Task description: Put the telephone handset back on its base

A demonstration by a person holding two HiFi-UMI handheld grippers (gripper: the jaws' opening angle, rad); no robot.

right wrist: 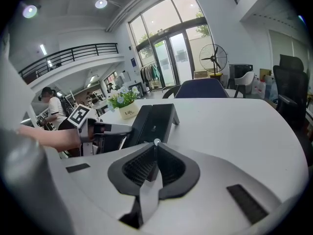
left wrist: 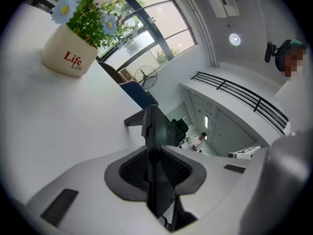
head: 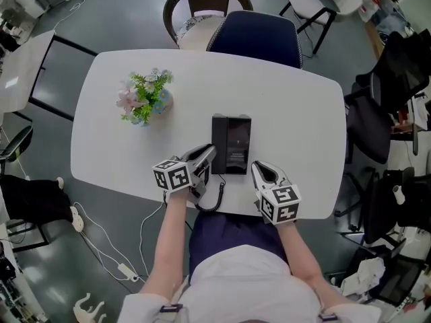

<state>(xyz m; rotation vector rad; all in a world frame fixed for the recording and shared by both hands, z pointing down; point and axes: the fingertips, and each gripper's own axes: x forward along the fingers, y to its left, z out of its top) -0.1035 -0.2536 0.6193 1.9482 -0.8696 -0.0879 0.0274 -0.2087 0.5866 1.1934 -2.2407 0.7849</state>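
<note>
The left tool (left wrist: pixel 156 153) is narrow, its two pads pressed on a thin black piece standing edge-on between them: the telephone handset (left wrist: pixel 157 195). In the head view this tool (head: pixel 207 153) lies low over the near part of the white worktop (head: pixel 296 113), its tip at the near left edge of the black base (head: pixel 232 143). From the right gripper view the held piece sits right against the left side of the base (right wrist: pixel 154 119). Whether it is seated in its cradle I cannot tell. A black coiled cord (head: pixel 217 195) curls on the worktop just near of the base, between the two tools, and runs back under the left one.

The right tool (right wrist: pixel 155 143) has its jaws drawn together at the tips with nothing between them. In the head view it (head: pixel 257 169) points down toward the near right corner of the base, just beside it. It is apart from the left tool, with the cord in the gap.

Further out, a small pot of flowers (head: pixel 145 98) stands on the far left part of the worktop, well apart from the base; the left gripper view shows the red word "Life" on the pot (left wrist: pixel 66 58). Beyond the far edge a blue chair (head: pixel 259 38) is pushed up to the worktop, and a wicker chair (head: pixel 202 5) stands to its left.
</note>
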